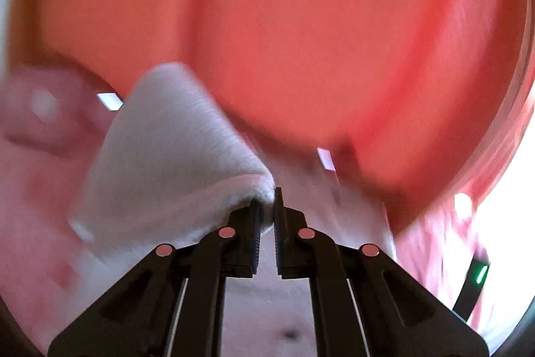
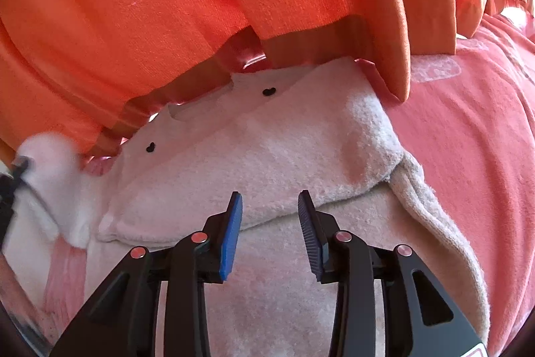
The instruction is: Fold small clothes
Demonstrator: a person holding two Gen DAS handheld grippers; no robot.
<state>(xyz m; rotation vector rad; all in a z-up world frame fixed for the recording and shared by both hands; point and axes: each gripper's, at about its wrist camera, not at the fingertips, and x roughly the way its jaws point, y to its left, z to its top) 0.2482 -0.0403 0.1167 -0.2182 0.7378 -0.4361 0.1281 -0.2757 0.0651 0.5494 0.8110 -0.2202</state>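
Observation:
A small white terry garment (image 2: 267, 156) lies partly folded on a pink cloth surface (image 2: 468, 139). It has two small black marks near its far edge. My left gripper (image 1: 266, 206) is shut on a corner of the white garment (image 1: 174, 156) and holds it lifted; that view is blurred. The lifted corner and the left gripper's tip also show at the left edge of the right wrist view (image 2: 46, 153). My right gripper (image 2: 269, 206) is open with blue pads, hovering just above the garment's folded edge, holding nothing.
An orange pleated curtain (image 2: 167, 5) hangs right behind the garment and fills the top of both views (image 1: 284, 22). A wooden strip (image 2: 140, 109) shows under its hem. Pink cloth extends to the right.

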